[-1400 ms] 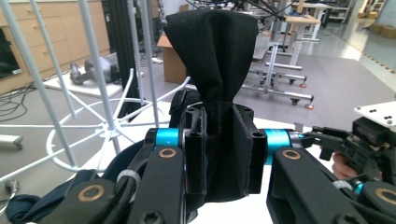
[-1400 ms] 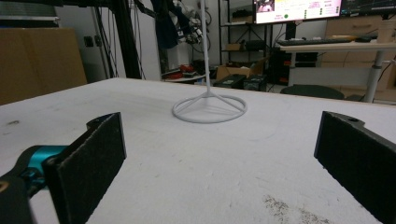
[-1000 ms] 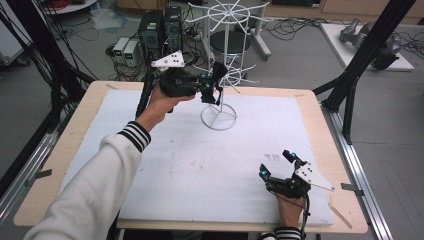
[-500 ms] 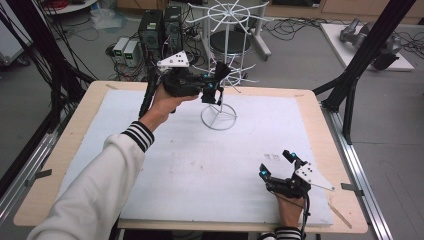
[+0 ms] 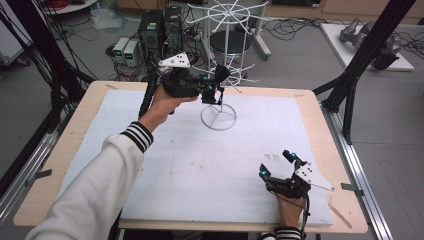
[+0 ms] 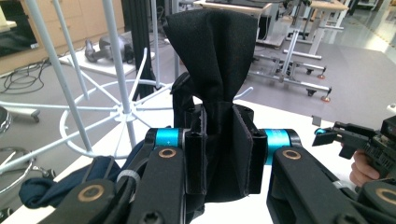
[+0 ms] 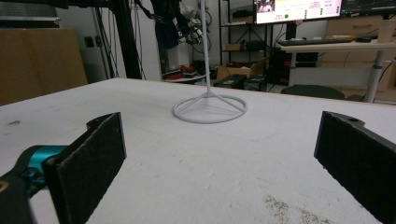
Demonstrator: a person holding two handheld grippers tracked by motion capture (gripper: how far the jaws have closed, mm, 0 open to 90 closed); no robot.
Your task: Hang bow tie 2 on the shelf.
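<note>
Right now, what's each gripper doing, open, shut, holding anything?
Left gripper: shut on a black cloth, up by the white wire rack.
Right gripper: jaws open, holding nothing, low over the table.

No text, label, brand or number can be read anywhere; the far monitor's writing is blurred.

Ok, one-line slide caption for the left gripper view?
Left gripper pinching a folded black cloth beside the white wire rack.
</note>
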